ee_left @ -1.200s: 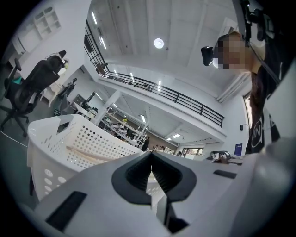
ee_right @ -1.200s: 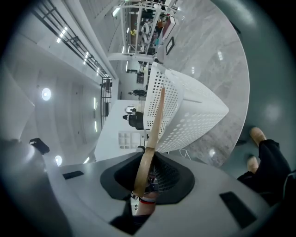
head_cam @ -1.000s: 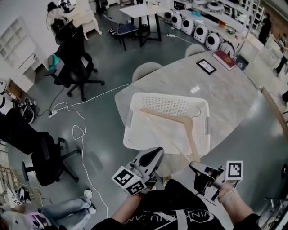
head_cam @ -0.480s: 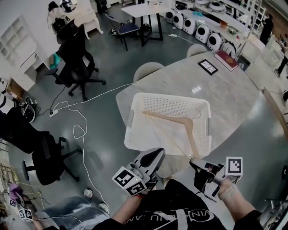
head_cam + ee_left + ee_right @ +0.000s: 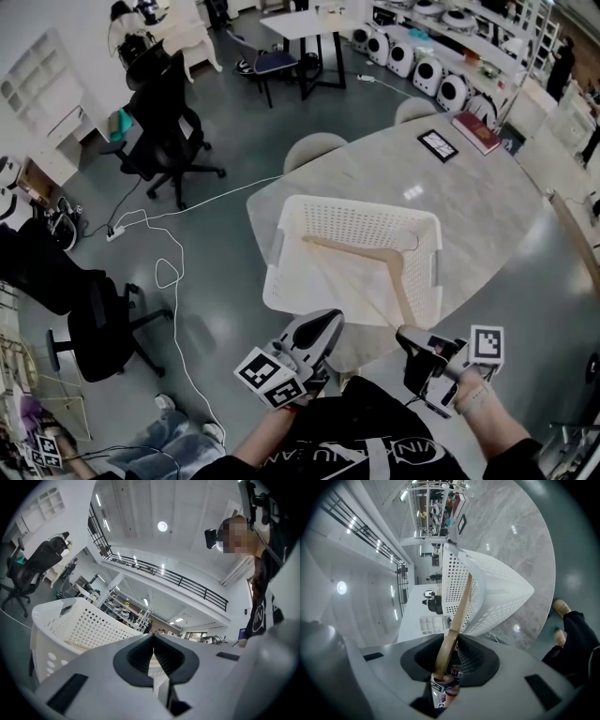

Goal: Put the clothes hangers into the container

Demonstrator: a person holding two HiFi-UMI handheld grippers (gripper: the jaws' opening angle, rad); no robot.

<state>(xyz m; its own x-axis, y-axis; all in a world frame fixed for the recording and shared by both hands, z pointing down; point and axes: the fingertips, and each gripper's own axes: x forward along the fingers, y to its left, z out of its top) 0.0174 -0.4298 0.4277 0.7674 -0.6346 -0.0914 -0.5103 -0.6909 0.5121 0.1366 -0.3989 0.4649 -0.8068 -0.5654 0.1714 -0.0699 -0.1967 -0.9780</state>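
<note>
Head view: a pale wooden clothes hanger [image 5: 373,253], bent like a boomerang, lies inside a white perforated basket [image 5: 278,246] on a grey marbled round table [image 5: 487,192]. One arm of the hanger runs across the basket towards its left wall. The other slopes down over the near rim to the right gripper [image 5: 407,337]. A thin hook at the bend can only just be made out. The left gripper [image 5: 328,322] hangs off the table's near edge, apart from the basket.

Left gripper view: the left gripper [image 5: 153,650] has its dark ribbed pads pressed together with nothing between them. The basket [image 5: 77,623] rises just beyond, its wall full of round holes.

Right gripper view: the smooth, light-brown hanger [image 5: 460,609] arm runs straight from the basket [image 5: 499,590] into the right gripper [image 5: 451,649]. Its rounded end sits deep between the jaws, which are opening; the wood leans on one pad while a gap shows at the other. The basket stands near the table [image 5: 520,541] edge.
</note>
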